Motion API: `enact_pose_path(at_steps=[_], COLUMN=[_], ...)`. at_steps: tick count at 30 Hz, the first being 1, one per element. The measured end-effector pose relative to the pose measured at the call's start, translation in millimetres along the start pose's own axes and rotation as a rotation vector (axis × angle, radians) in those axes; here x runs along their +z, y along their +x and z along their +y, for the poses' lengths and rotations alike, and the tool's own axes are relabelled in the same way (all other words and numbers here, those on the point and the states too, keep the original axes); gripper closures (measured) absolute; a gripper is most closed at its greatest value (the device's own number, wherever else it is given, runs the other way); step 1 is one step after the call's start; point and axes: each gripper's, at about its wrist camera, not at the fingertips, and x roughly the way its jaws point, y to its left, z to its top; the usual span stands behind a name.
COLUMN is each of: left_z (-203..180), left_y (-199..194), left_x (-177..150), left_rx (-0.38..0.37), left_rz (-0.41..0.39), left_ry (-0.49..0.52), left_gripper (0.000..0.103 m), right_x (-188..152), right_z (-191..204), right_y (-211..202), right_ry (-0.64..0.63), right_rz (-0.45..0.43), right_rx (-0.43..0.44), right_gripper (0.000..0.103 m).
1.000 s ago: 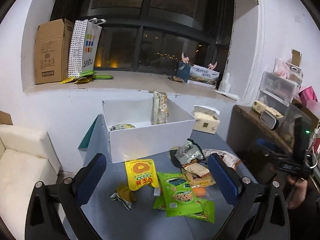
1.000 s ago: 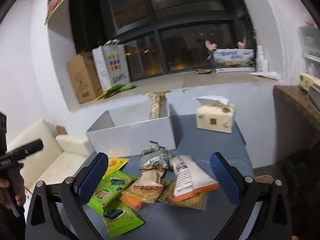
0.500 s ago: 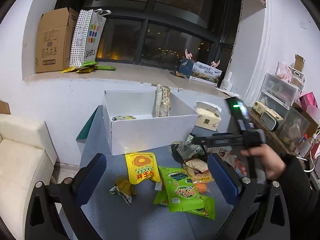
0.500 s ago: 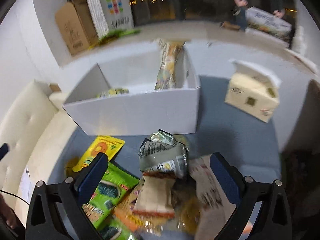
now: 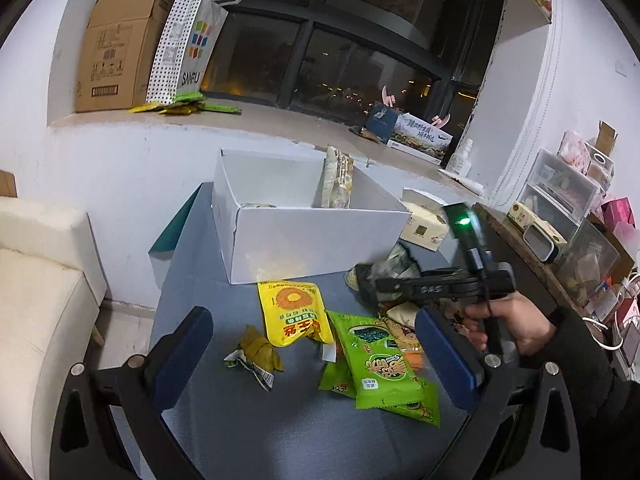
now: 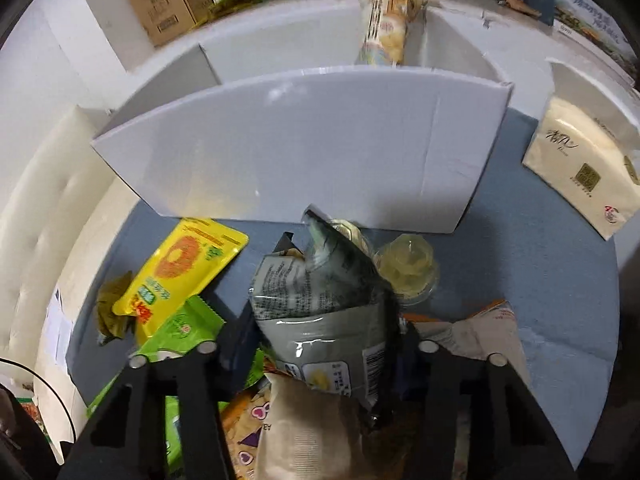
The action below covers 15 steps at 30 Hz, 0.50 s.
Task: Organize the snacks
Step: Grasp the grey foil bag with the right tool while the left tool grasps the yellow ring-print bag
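Note:
A pile of snack packets lies on the blue-grey table (image 5: 240, 420) in front of an open white box (image 5: 312, 236). My right gripper (image 6: 320, 344) is low over the pile with its jaws closed on a crumpled grey-green packet (image 6: 320, 300); it also shows in the left wrist view (image 5: 394, 266). My left gripper (image 5: 312, 360) is open and empty, held above the table's near side, over a yellow packet (image 5: 294, 312) and green packets (image 5: 380, 368). A tall packet (image 5: 338, 178) stands inside the box.
A small olive wrapper (image 5: 256, 354) lies left of the pile. A clear jelly cup (image 6: 408, 272) sits beside the grey packet. A tissue pack (image 6: 584, 172) stands right of the box. A cream sofa (image 5: 36, 300) is at the left; shelves with clutter (image 5: 568, 200) at the right.
My right gripper has moved forward and down onto the pile and closed on the grey-green packet. My left gripper has stayed open and nearly still.

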Motion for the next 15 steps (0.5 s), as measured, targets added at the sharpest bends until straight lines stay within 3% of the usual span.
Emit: enact_pose_path(at_steps=[4, 9, 15], left_z=[-1, -2, 3], left_y=[13, 50, 130], left_x=[-1, 2, 9], left_rx=[0.006, 0.015, 0.064], left_rz=[0.033, 0.128, 0.327], left_ry=[0.017, 0.029, 0.006], left_gripper=[0.0, 0.0, 0.001], right_x=[-7, -15, -36], right_z=[-2, -1, 9], right_y=[-31, -99, -169], right_ry=[0.013, 0.028, 0.023], right_rz=[-0.087, -0.265, -0.473], right_rx=[0.015, 0.049, 0.081], right_gripper=[0.05, 0.05, 0.05])
